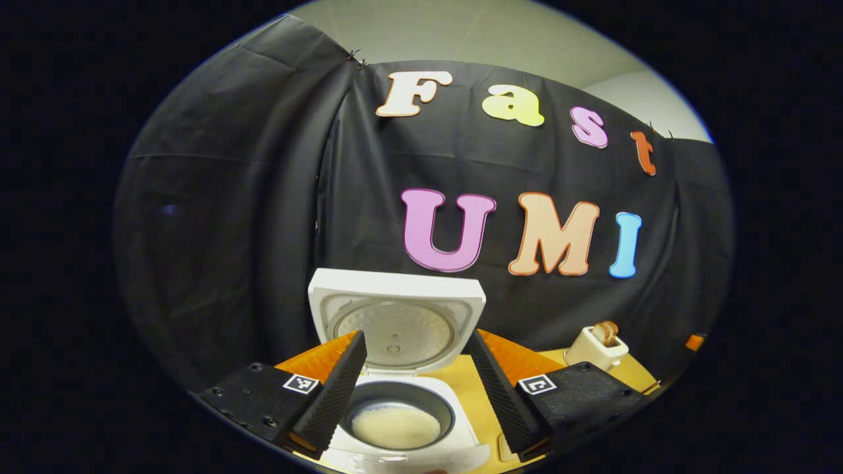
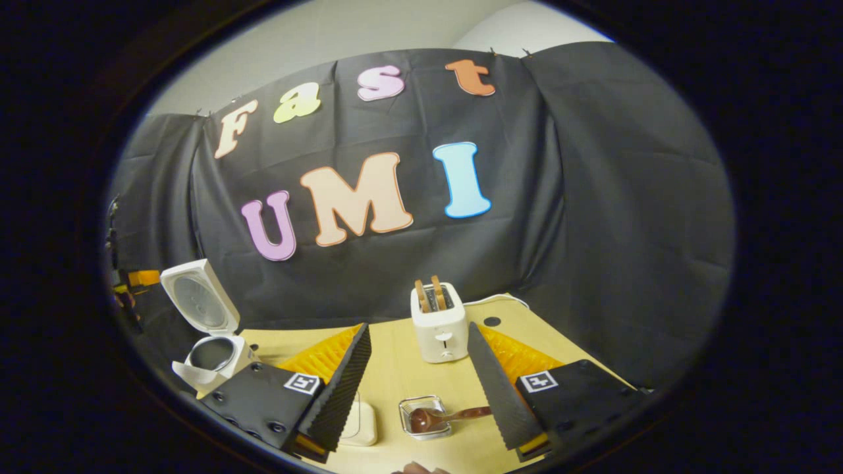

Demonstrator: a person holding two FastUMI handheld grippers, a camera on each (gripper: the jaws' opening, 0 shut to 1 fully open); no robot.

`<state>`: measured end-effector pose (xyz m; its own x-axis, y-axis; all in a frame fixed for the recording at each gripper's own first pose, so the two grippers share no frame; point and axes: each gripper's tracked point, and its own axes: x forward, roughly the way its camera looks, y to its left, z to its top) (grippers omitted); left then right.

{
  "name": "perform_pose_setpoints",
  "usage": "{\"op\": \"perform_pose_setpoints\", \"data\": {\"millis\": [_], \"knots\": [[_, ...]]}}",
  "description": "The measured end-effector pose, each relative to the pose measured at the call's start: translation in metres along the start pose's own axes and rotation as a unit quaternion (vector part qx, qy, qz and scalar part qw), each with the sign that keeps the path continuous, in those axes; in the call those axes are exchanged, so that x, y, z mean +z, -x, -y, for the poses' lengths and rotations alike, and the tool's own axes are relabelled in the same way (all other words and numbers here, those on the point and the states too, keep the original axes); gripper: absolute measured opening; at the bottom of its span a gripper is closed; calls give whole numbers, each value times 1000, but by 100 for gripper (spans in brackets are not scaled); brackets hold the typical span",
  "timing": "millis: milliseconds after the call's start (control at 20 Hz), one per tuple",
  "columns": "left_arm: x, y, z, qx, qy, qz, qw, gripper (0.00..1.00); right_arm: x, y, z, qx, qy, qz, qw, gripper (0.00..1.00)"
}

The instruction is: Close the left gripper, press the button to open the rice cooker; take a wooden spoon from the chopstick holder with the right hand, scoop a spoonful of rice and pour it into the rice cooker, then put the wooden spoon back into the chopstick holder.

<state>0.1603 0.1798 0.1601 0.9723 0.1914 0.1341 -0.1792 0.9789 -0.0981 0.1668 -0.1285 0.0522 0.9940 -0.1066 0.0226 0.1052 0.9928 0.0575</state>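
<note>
The white rice cooker [image 1: 469, 431] stands open just below my left gripper [image 1: 416, 336], its lid [image 1: 395, 309] raised upright and white rice [image 1: 395, 426] lying in the dark inner pot. My left gripper is open, one finger on each side of the pot, touching nothing. In the right gripper view the same rice cooker [image 2: 212, 352] stands at the far left of the table. A wooden spoon [image 2: 438, 417] lies with its bowl in a small clear dish [image 2: 413, 403], handle pointing right. My right gripper [image 2: 418, 327] hangs open above it, holding nothing.
A white toaster [image 2: 440, 322] with two slices in its slots stands mid-table, and the same toaster [image 1: 596, 347] sits right of the cooker. A white rounded box [image 2: 361, 422] lies partly under my right gripper's left finger. The wooden table [image 2: 395, 368] ends at the black cloth wall.
</note>
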Motion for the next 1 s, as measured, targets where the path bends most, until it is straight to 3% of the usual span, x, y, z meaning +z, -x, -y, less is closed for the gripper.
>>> {"op": "perform_pose_setpoints", "data": {"millis": [350, 550, 1000], "knots": [[42, -81, -21, -5, -28, 12, 1000, 93, -3, 31, -17, -22, 35, -1, 999, 93], [36, -117, -35, 7, -69, -10, 998, 89, -5, 37, -29, -27, 25, 4, 999, 94], [15, -145, -37, 9, -62, -49, 997, 93, -24, 48, -41, -35, 34, -13, 999, 94]]}}
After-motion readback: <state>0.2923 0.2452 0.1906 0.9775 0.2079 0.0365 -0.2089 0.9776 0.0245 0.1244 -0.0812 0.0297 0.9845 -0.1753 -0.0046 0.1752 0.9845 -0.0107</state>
